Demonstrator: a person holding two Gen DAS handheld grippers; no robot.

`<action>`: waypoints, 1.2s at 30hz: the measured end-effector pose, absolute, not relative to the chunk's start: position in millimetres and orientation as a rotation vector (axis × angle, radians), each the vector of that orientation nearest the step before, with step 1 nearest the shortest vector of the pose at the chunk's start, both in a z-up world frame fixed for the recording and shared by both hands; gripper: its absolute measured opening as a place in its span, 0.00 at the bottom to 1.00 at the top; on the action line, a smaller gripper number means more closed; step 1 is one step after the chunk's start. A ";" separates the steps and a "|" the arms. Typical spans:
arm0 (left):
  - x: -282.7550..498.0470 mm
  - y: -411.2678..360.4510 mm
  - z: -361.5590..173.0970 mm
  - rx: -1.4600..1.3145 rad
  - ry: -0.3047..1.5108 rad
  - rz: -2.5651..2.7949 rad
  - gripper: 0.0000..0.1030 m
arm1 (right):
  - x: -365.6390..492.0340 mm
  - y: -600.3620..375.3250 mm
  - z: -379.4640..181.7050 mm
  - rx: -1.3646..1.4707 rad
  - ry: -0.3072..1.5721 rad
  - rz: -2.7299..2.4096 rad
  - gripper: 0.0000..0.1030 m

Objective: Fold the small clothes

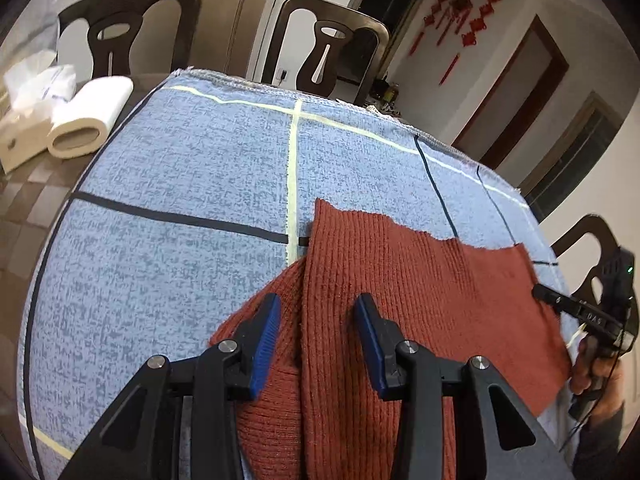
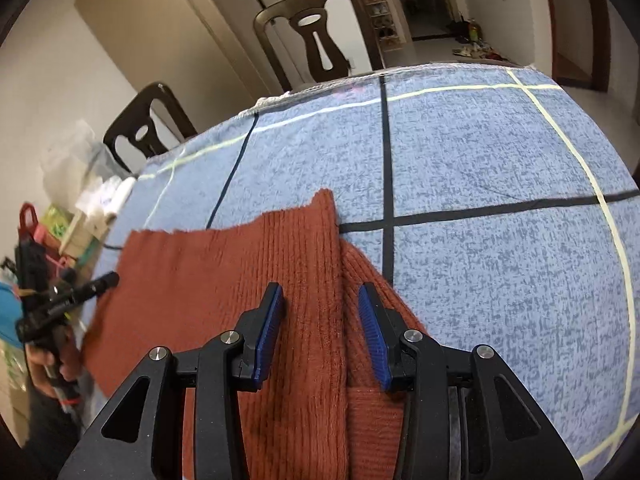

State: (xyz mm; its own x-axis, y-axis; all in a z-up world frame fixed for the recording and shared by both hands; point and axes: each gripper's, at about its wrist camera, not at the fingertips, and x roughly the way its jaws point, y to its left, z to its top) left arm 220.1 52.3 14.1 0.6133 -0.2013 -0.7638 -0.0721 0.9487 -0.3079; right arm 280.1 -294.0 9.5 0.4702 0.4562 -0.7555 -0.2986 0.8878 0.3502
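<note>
A rust-red ribbed knit garment [image 1: 400,292] [image 2: 248,264] lies folded on the blue checked cloth [image 1: 180,168] [image 2: 500,152], with a sleeve lying under each side edge. My left gripper [image 1: 318,308] hovers open over the garment's left edge; its blue pads [image 1: 266,344] stand apart with nothing pressed between them. My right gripper [image 2: 320,300] hovers open over the garment's right edge, its blue pads [image 2: 372,336] apart and clear of the knit. Each gripper shows in the other's view, at the garment's far side [image 1: 580,312] [image 2: 68,296], held by a hand.
Dark chairs [image 1: 328,44] [image 2: 316,28] stand along the table's far side. A white paper roll [image 1: 88,116] and a tissue pack [image 1: 32,88] sit on the table to the left of the cloth. Bags and boxes [image 2: 72,224] are piled beyond the table's left end.
</note>
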 end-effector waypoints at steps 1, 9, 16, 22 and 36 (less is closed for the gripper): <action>218.3 50.4 14.6 -0.306 0.905 -0.071 0.37 | 278.8 -293.8 9.5 0.157 0.974 0.451 0.20; 192.2 46.4 28.0 -0.216 0.854 -0.036 0.34 | 253.7 -305.9 25.3 0.098 0.928 0.387 0.18; 141.5 6.3 49.2 -0.175 0.797 -0.164 0.34 | 190.5 -286.2 42.8 0.000 0.869 0.452 0.19; 133.9 -51.4 29.9 -0.105 0.848 -0.271 0.34 | 157.4 -240.0 30.6 -0.118 0.861 0.534 0.19; 121.7 -29.0 31.0 -0.086 0.827 -0.132 0.35 | 152.3 -269.9 35.2 -0.138 0.822 0.402 0.23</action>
State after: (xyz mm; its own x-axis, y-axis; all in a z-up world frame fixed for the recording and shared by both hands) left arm 121.7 -29.0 31.0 0.6694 -0.1504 -0.7275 0.0830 0.9883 -0.1279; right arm 152.3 -269.9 35.2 0.6107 0.2940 -0.7353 -0.3996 0.9161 0.0345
